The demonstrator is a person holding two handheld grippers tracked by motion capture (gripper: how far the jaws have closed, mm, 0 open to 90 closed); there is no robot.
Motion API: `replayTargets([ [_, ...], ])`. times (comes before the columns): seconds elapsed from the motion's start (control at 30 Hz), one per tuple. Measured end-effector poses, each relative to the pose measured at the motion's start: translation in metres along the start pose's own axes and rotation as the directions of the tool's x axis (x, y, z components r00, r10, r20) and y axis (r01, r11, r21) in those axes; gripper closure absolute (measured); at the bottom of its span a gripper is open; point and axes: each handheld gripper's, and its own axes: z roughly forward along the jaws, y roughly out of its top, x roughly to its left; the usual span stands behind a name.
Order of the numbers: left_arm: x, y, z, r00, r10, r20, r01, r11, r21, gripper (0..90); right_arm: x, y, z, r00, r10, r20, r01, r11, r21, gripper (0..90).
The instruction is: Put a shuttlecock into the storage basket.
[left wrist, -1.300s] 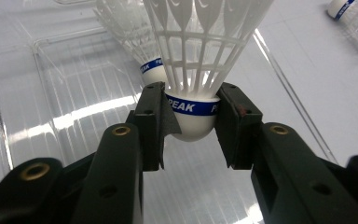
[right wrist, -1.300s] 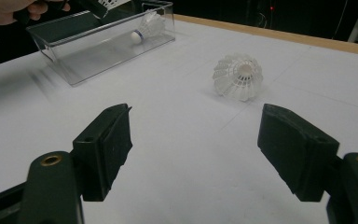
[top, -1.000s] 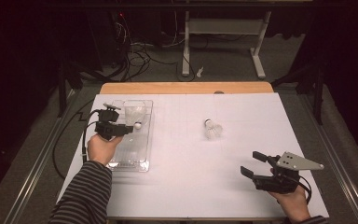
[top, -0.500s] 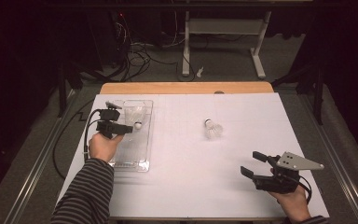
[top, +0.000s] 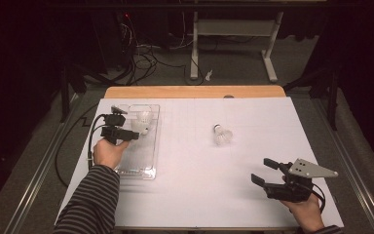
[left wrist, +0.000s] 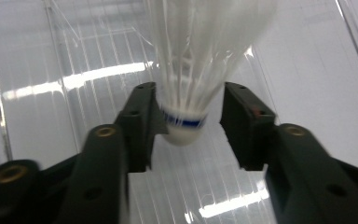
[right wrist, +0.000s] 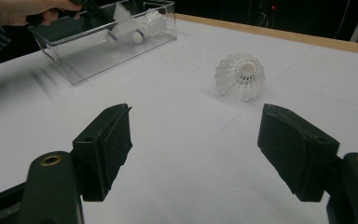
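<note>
Though blue-banded, shuttlecock [left wrist: 186,93] unlettered

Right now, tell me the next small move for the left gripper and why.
Probably draw the left gripper back out of the clear tray. Its jaws stand apart on either side of the shuttlecock's cork with a gap on the right, so the shuttlecock looks released inside the tray. The second shuttlecock lies on the white table, with the open right gripper apart from it.
</note>
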Motion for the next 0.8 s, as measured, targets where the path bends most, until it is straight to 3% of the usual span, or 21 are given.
replayTargets([
  [0.2, -0.003, -0.002, -0.004, 0.9998, 0.017, 0.008, -0.017, 0.9996, -0.023, 41.4, 0.000, 0.000, 0.000, 1.0000, 0.000, 0.000, 0.000, 1.000, 0.000, 26.3],
  [0.37, -0.008, -0.005, -0.011, 0.9985, 0.050, 0.022, -0.049, 0.9978, -0.045, 39.5, 0.000, 0.000, 0.000, 1.0000, 0.000, 0.000, 0.000, 1.000, 0.000, 26.3],
  [0.8, -0.016, -0.011, -0.026, 0.9924, 0.080, 0.093, -0.073, 0.9939, -0.083, 38.2, 0.000, 0.000, 0.000, 1.0000, -0.002, -0.001, 0.002, 1.000, 0.001, 26.3],
])
